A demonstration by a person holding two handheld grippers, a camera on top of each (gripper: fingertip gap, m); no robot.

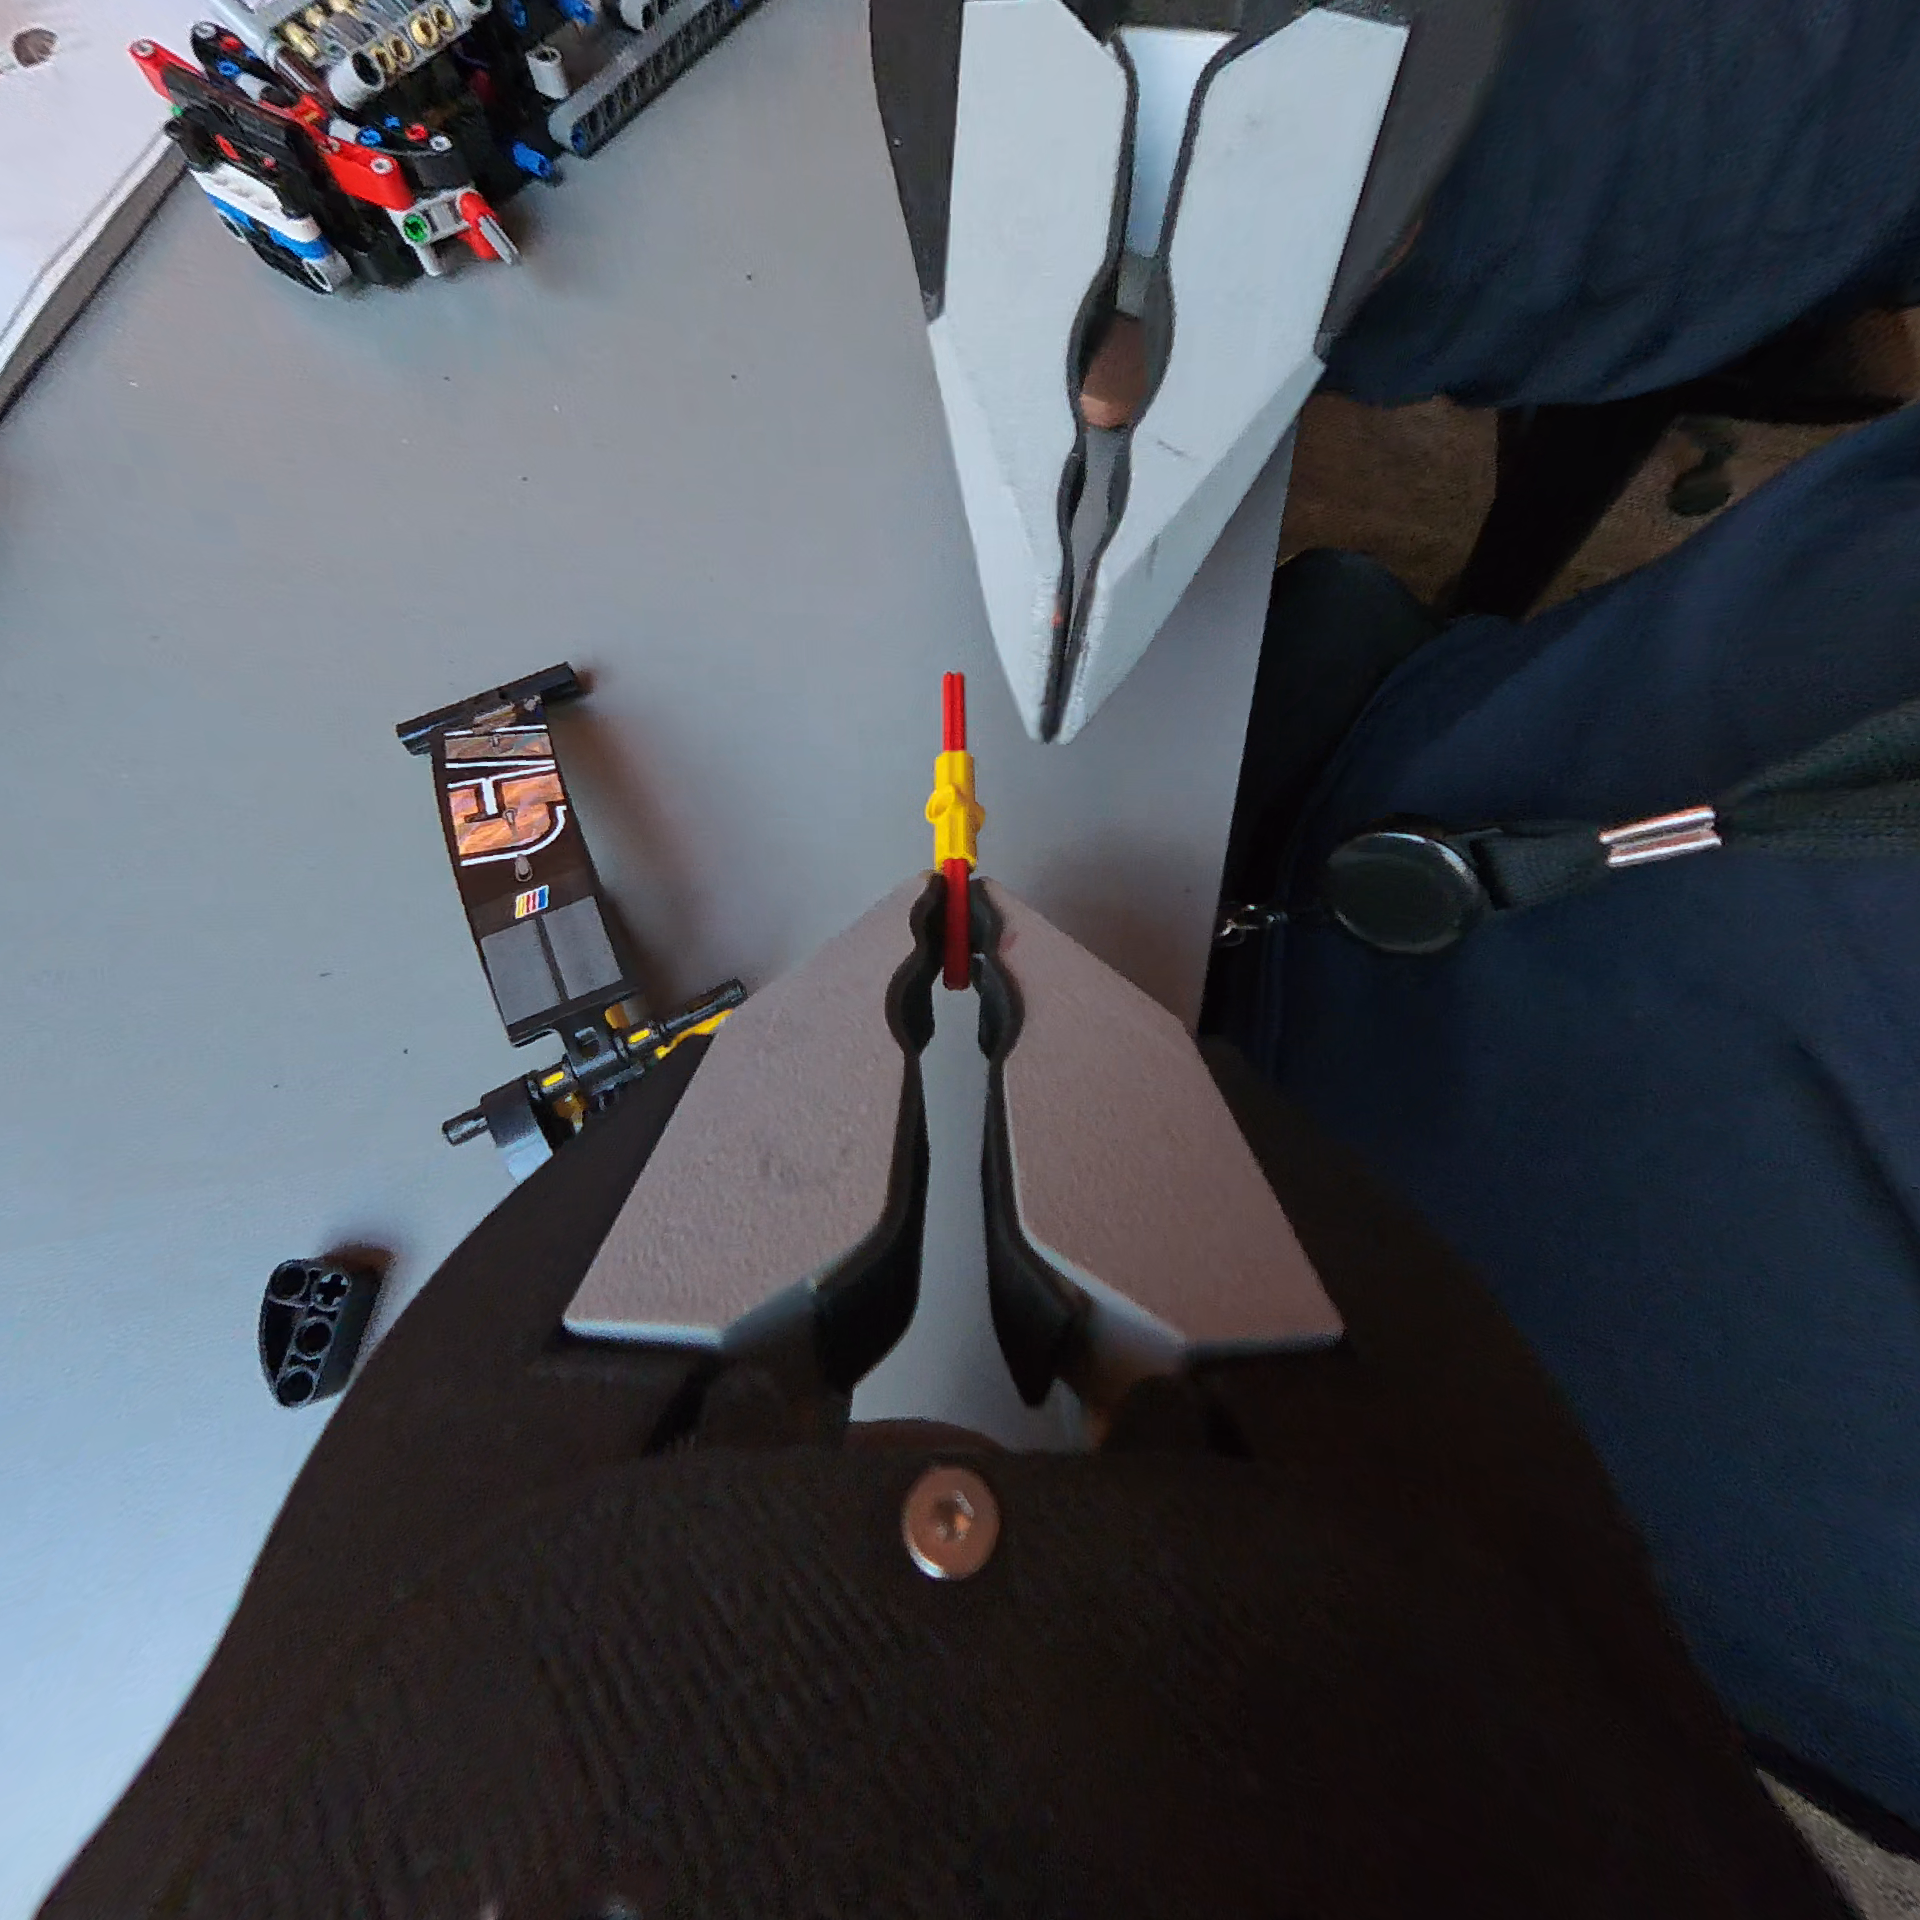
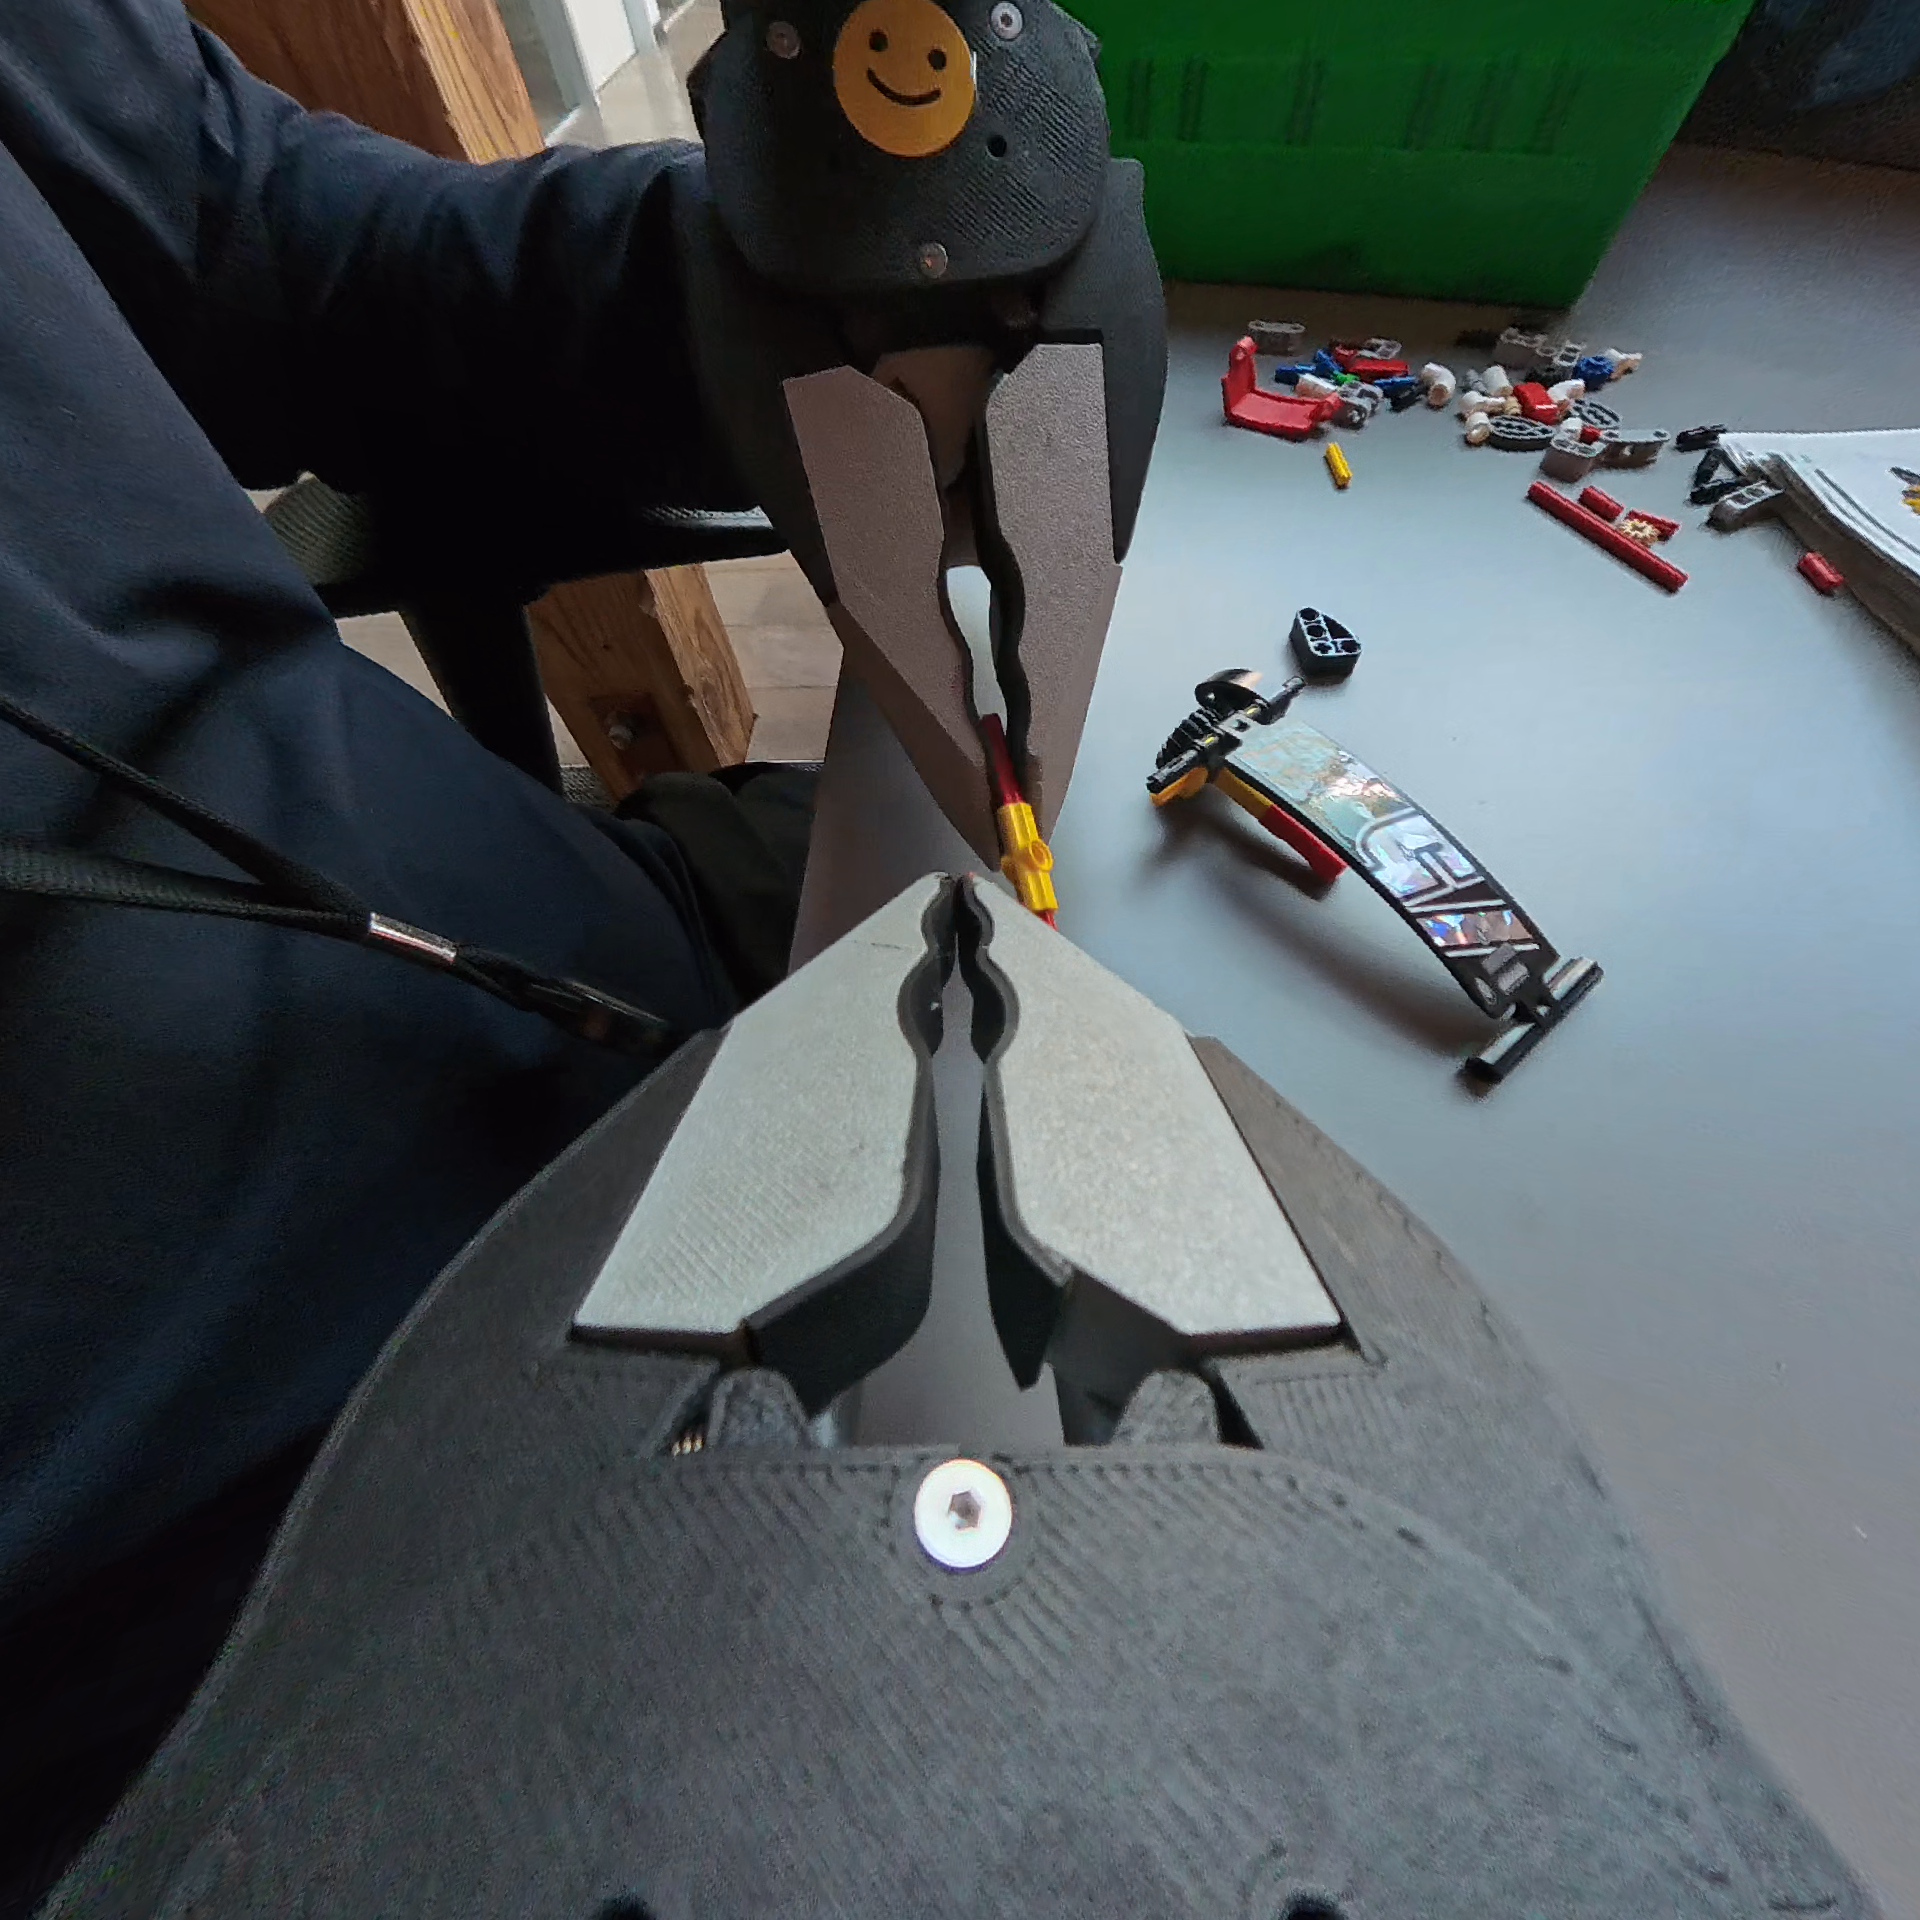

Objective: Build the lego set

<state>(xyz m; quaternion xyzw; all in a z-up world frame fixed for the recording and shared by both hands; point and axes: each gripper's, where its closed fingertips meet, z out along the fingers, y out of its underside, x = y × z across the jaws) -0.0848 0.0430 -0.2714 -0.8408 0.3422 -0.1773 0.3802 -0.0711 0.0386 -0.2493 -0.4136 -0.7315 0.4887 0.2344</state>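
My left gripper [image 1: 956, 883] is shut on a thin red axle [image 1: 954, 712] that points forward out of the jaws. A yellow connector [image 1: 954, 810] sits on the axle just beyond the fingertips. The right wrist view shows the same hold: the axle [image 2: 995, 748] lies between the left gripper's pads, with the connector [image 2: 1027, 854] below them. My right gripper [image 2: 958, 883] is shut, and nothing shows between its pads. Its tips [image 1: 1049, 727] hang just right of the axle's free end, above the grey table [image 1: 727, 468] near its edge.
A black curved panel with a shiny sticker [image 1: 520, 862] and a small black beam [image 1: 312, 1330] lie left of my left gripper. A partly built model [image 1: 343, 156] stands far left. Loose parts [image 2: 1455, 395], a green bin [image 2: 1403, 135] and a booklet [image 2: 1839, 499] lie beyond. A person in dark blue sits at the table edge. The tips of both grippers are at nearly the same place.
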